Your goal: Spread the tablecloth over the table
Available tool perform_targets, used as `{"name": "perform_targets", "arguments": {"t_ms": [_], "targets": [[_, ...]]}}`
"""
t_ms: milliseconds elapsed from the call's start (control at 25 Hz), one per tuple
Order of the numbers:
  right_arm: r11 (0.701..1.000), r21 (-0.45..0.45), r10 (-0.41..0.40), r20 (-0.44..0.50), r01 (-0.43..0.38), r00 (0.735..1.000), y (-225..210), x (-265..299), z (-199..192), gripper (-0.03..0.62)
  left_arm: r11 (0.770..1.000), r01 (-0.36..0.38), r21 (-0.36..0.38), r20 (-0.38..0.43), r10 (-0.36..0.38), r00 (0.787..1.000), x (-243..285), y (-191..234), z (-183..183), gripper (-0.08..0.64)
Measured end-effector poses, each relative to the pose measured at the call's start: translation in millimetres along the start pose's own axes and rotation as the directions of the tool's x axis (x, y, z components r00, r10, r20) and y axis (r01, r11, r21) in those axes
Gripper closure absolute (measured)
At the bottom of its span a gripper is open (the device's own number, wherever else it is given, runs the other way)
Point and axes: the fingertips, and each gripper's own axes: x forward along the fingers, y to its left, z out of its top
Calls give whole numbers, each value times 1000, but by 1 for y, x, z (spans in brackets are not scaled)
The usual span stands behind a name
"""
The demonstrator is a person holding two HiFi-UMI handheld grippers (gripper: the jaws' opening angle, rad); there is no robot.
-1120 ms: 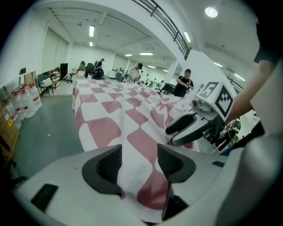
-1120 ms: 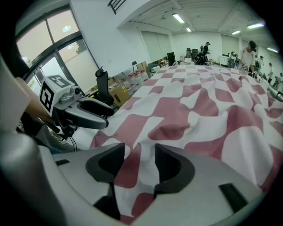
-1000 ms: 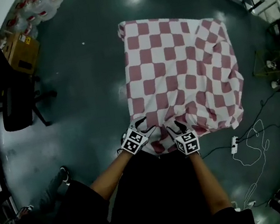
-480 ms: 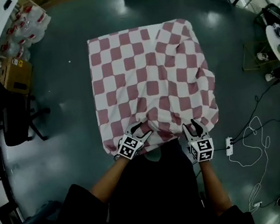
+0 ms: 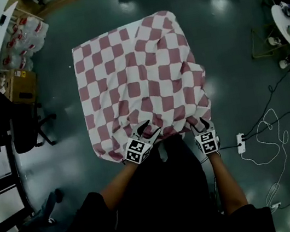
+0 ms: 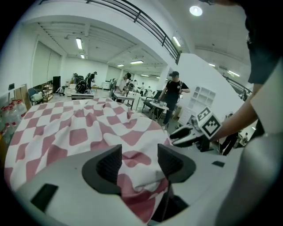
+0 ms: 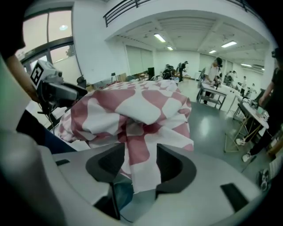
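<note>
A red-and-white checked tablecloth [image 5: 139, 80] covers the table, rumpled along its right side and near edge. My left gripper [image 5: 152, 129] is at the near edge, left of the middle. A bunched fold of the tablecloth [image 6: 132, 163] lies loosely between its wide-apart jaws [image 6: 139, 161]. My right gripper [image 5: 201, 125] is at the near right corner. Its jaws [image 7: 140, 161] are opening, with a hanging strip of tablecloth [image 7: 139, 145] between them. Each gripper also shows in the other's view: the right gripper [image 6: 188, 134], the left gripper [image 7: 62, 90].
Dark floor surrounds the table. A black office chair [image 5: 22, 126], a cardboard box [image 5: 20, 84] and packed bottles [image 5: 27, 33] stand to the left. A power strip [image 5: 241, 143] with white cable lies at the right, near a round white table [image 5: 287, 26]. People stand far off [image 6: 172, 99].
The two grippers have spread apart along the near edge: the right one has gone to the near right corner. The cloth now sits further left in the head view.
</note>
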Motion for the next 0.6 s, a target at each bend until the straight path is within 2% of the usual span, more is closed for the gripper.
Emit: {"name": "perform_targets", "arguments": {"t_ms": [120, 240, 360, 440, 560, 600], "targets": [[998, -57, 24, -34, -26, 999, 11, 9, -4, 364, 999, 18, -36, 30, -17, 999, 13, -18, 13, 308], [996, -92, -14, -83, 6, 996, 12, 20, -13, 364, 999, 37, -34, 35, -36, 999, 23, -30, 17, 308], [990, -131, -57, -101, 44, 993, 8, 27, -20, 407, 998, 55, -22, 22, -55, 998, 28, -39, 18, 308], [995, -94, -52, -100, 43, 994, 5, 26, -19, 428, 998, 59, -9, 2, -59, 998, 30, -43, 16, 308], [999, -27, -48, -68, 46, 997, 0, 19, -13, 554, 998, 60, -10, -19, -60, 998, 32, -42, 13, 308], [999, -15, -51, -59, 50, 997, -2, 15, -12, 568, 998, 62, -13, -22, -63, 998, 32, -41, 12, 308]]}}
